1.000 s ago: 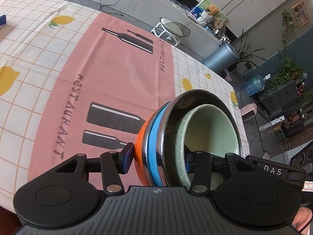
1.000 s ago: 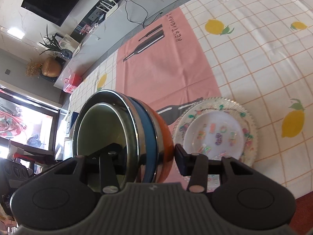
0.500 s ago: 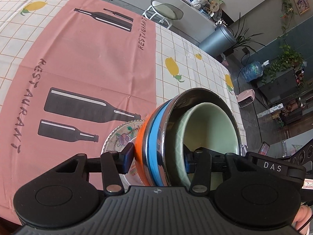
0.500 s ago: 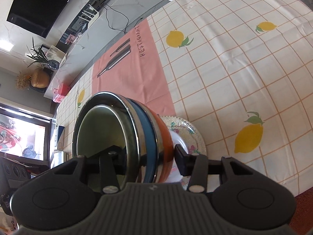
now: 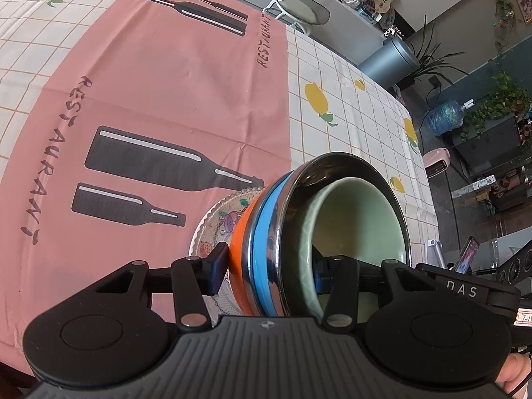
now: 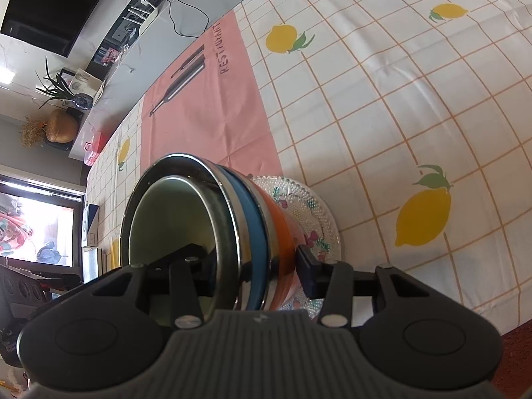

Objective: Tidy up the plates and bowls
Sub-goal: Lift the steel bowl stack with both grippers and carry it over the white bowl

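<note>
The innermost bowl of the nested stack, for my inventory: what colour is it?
Pale green bowl, clearest in the left wrist view.

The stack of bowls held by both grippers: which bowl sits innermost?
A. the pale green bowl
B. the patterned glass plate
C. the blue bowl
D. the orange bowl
A. The pale green bowl lies inside the steel bowl, and the blue bowl and orange bowl are outside it; both the left gripper and right gripper clamp the stack.

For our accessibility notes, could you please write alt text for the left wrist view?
The left gripper clamps the rims of a nested bowl stack (orange, blue, steel, pale green innermost) above a patterned glass plate. Behind lie a pink placemat and a lemon-print tablecloth.
</note>
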